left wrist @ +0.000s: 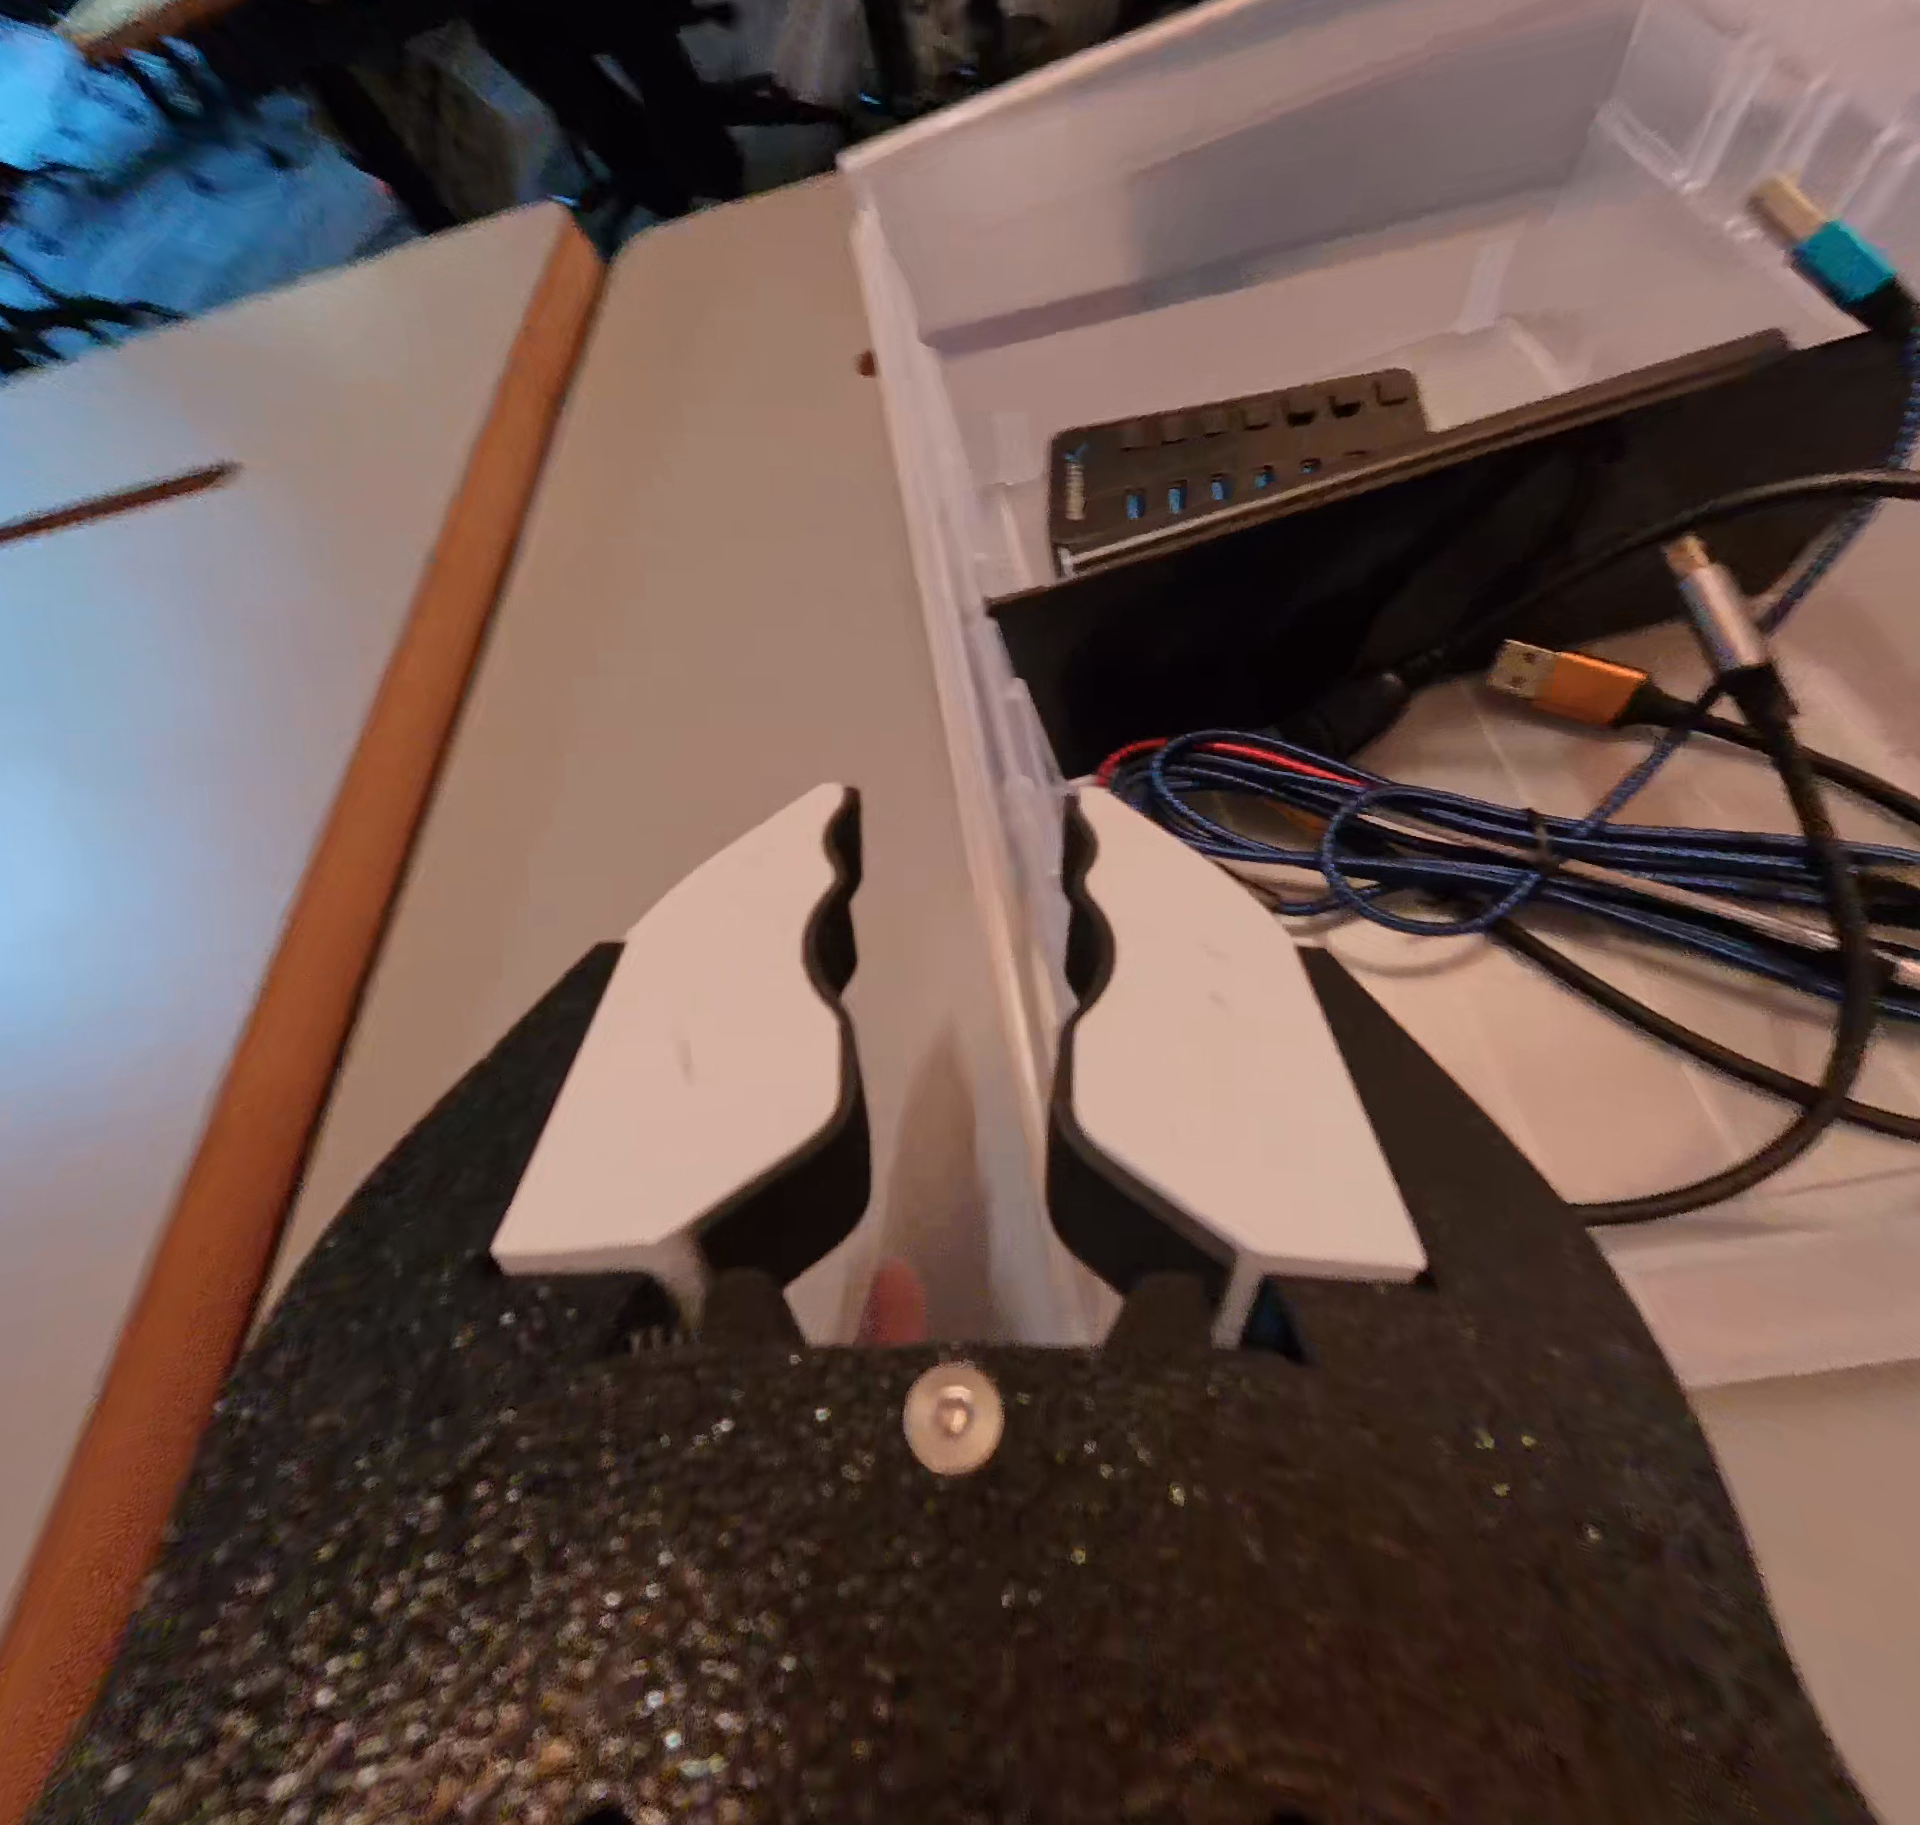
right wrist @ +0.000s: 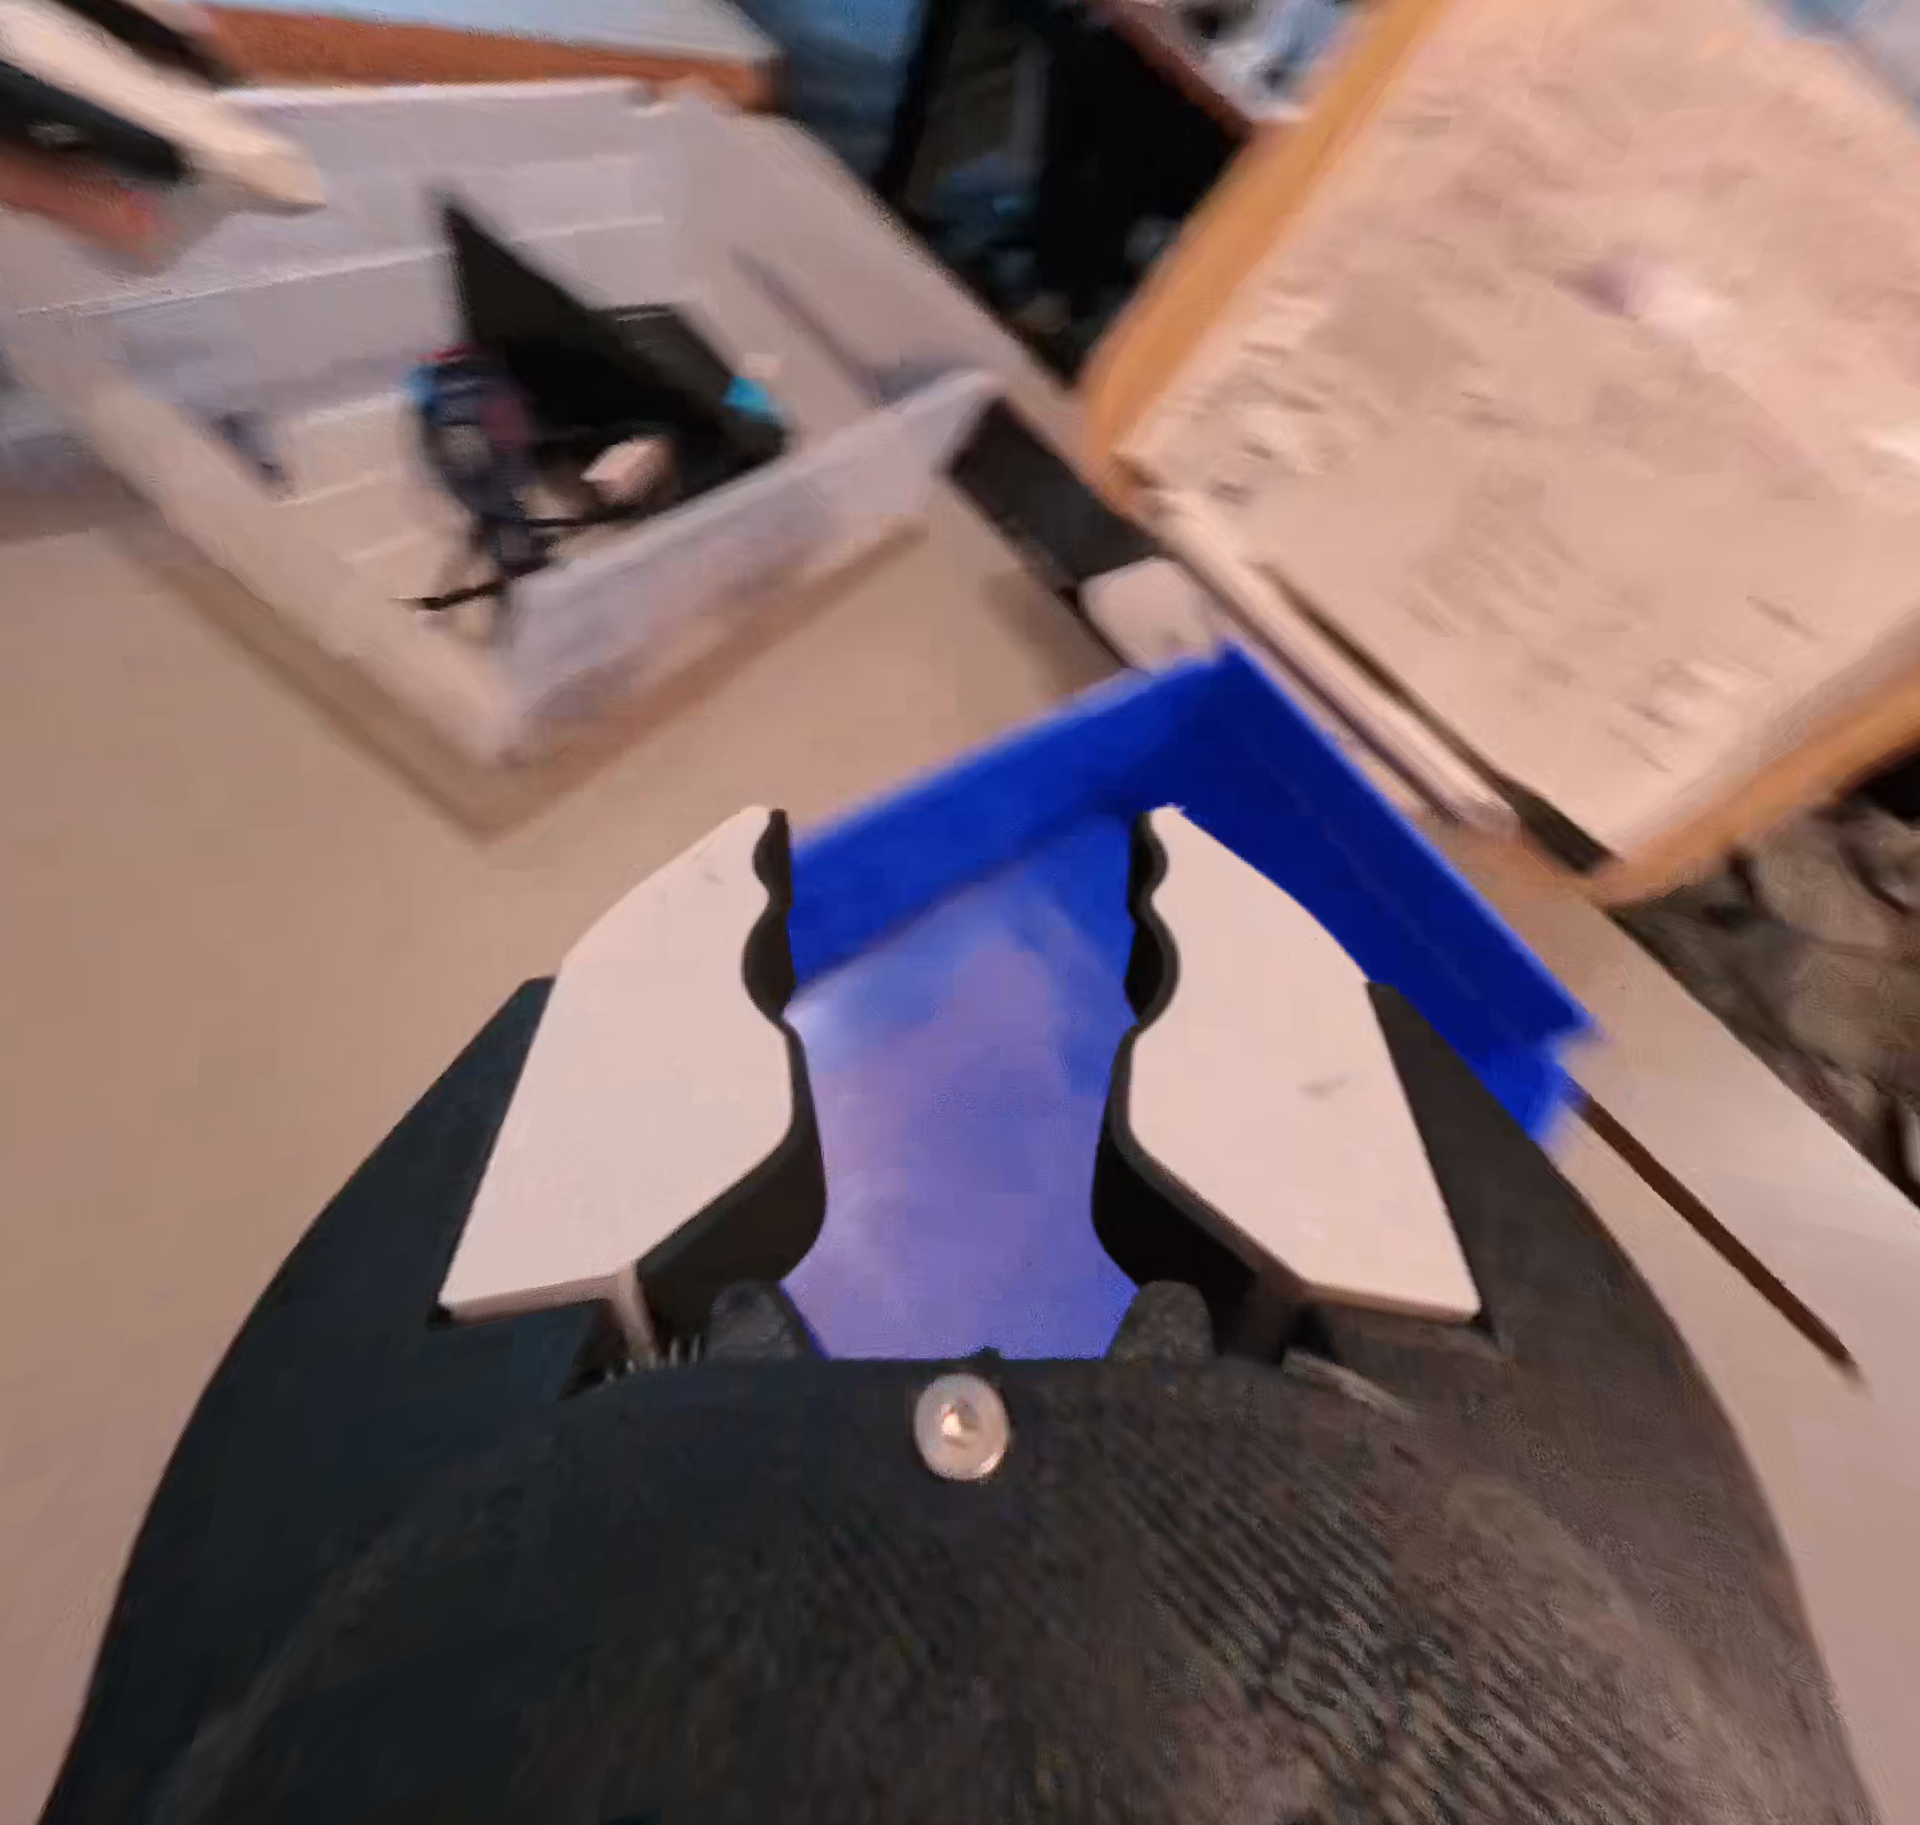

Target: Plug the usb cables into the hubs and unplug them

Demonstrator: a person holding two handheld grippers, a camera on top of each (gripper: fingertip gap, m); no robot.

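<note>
One white bin (left wrist: 1039, 248) holds one black USB hub (left wrist: 1236, 466), one black divider panel (left wrist: 1455, 570) and a tangle of cables. Three loose plugs show in the left wrist view: one teal (left wrist: 1834, 258), one orange (left wrist: 1569, 684), one silver (left wrist: 1714, 612). One bundled blue braided cable (left wrist: 1558, 850) and at least two black cables (left wrist: 1839, 944) lie there; the exact cable count cannot be told. One blue tray (right wrist: 1195, 736) sits on the tabletop (right wrist: 208, 944) in the right wrist view.

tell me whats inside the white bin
Inside the white bin: a black usb hub behind a black divider panel, plus an orange usb plug, a teal one and bundled blue cables. The panel hides the hub's lower edge.
</note>
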